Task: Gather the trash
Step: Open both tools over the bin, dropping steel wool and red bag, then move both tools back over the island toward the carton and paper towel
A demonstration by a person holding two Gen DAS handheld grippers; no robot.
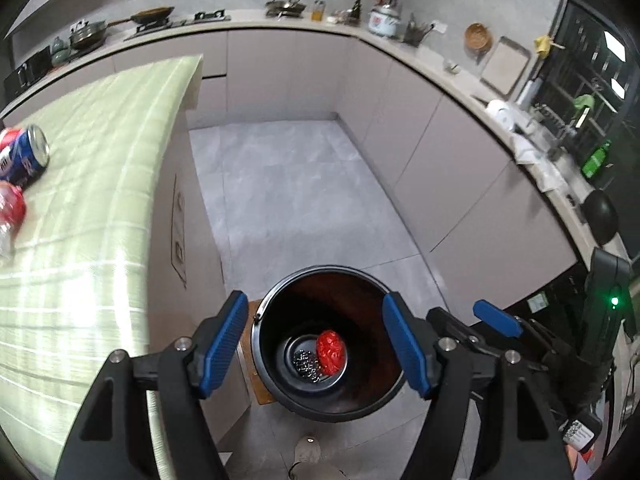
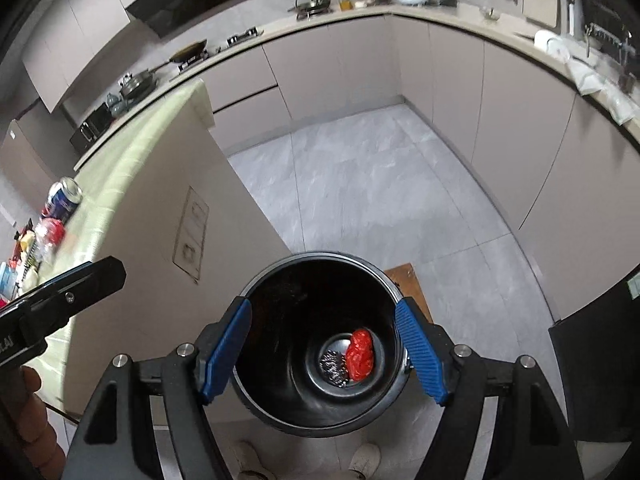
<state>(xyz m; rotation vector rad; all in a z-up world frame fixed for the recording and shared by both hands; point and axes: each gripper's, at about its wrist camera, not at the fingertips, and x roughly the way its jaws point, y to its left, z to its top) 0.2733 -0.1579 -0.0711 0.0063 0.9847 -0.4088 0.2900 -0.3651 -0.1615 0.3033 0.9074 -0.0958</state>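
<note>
A black bin (image 1: pixel 325 270) (image 2: pixel 320 258) stands on the floor right below both grippers. At its bottom lie a crumpled red wrapper (image 1: pixel 331 353) (image 2: pixel 360 354) and a silvery crumpled scrap (image 1: pixel 306 364) (image 2: pixel 334 365). My left gripper (image 1: pixel 316 346) hangs open above the bin's mouth, nothing between its blue pads. My right gripper (image 2: pixel 323 350) is open and empty too, just to the left gripper's right. A blue can (image 1: pixel 26 156) (image 2: pixel 64 198) lies on the green tablecloth (image 1: pixel 100 200) beside a red-labelled plastic bottle (image 1: pixel 10 208) (image 2: pixel 50 232).
The island's side wall (image 2: pixel 192 200) with sockets rises just left of the bin. A wooden board (image 2: pixel 408 284) lies under the bin. Shoes (image 2: pixel 364 456) stand on the grey floor beneath me. A dark appliance (image 2: pixel 600 360) is on the right. Cabinets line the back.
</note>
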